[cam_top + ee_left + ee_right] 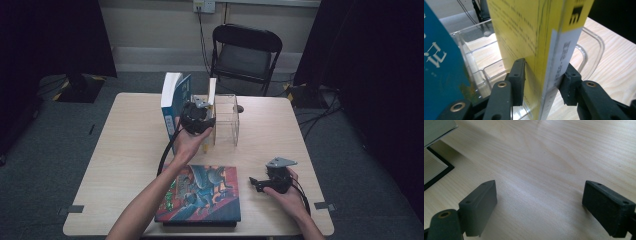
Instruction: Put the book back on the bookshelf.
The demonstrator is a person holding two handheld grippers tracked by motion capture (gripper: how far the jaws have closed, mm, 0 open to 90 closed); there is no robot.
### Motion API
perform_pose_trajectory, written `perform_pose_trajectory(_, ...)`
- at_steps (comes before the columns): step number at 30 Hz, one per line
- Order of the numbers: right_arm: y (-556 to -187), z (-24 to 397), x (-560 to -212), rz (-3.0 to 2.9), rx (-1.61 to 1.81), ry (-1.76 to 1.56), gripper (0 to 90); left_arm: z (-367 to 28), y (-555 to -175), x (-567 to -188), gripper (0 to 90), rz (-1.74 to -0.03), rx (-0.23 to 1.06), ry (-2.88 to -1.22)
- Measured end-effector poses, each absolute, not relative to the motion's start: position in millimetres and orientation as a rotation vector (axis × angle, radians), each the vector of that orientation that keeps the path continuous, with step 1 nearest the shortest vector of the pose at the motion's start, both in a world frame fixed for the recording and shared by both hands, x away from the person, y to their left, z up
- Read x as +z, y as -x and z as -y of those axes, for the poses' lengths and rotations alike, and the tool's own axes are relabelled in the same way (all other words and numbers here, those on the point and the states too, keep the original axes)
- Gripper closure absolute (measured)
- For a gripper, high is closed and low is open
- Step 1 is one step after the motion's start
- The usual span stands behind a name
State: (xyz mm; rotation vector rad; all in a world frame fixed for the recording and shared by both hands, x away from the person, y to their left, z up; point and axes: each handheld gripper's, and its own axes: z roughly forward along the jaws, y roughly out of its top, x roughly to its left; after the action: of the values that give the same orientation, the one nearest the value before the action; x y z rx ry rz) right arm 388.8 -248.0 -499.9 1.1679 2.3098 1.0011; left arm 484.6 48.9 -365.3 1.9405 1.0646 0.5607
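- While the left forearm reaches from the bottom edge of the high view up across the table (125,150), its hand (187,142) wraps the left gripper (197,117) from behind, at the near side of a clear plastic holder (227,120).
- That left gripper (544,80) points forward, and its jaws are clamped on a yellow book (536,37) that stands upright; one pad (517,75) presses the yellow cover, the other the white strip on the spine side.
- From the left gripper view the yellow book's lower edge sits over the near wall of the clear plastic holder (481,72), whose ribbed dividers show behind it; whether the book rests on the holder's floor I cannot tell.
- Seen from above, the same book (212,92) shows as a thin pale edge.
- Just to its left a blue book (175,100) stands upright; up close its cover (441,75) shows white characters.
- Resting at the table's near right, the right hand (287,192) holds the right gripper (255,184) low and level, pointing left toward a picture book (202,195) that lies flat near the front edge.
- Looking along the right gripper (539,207), its jaws stand wide apart over bare wood with nothing between them, and a corner of the picture book (434,165) shows at the upper left.
- Beyond the table, the high view takes in a black folding chair (245,52).
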Motion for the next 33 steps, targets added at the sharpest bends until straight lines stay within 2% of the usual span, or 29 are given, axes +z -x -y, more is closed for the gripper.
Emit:
perform_pose_trajectory(19,-389,248,-500,-2.310,1.001,-1.168,12.3,-40,-485,-358,52.2,-1.001,0.553,-1.962)
perform_pose_trajectory(25,-389,248,-500,-2.310,1.001,-1.167,12.3,-35,-484,-352,45.5,-1.005,0.551,-1.925)
perform_pose_trajectory(33,-389,248,-500,-2.310,1.001,-1.167,12.3,-42,-484,-353,44.0,-0.985,0.527,-1.912)
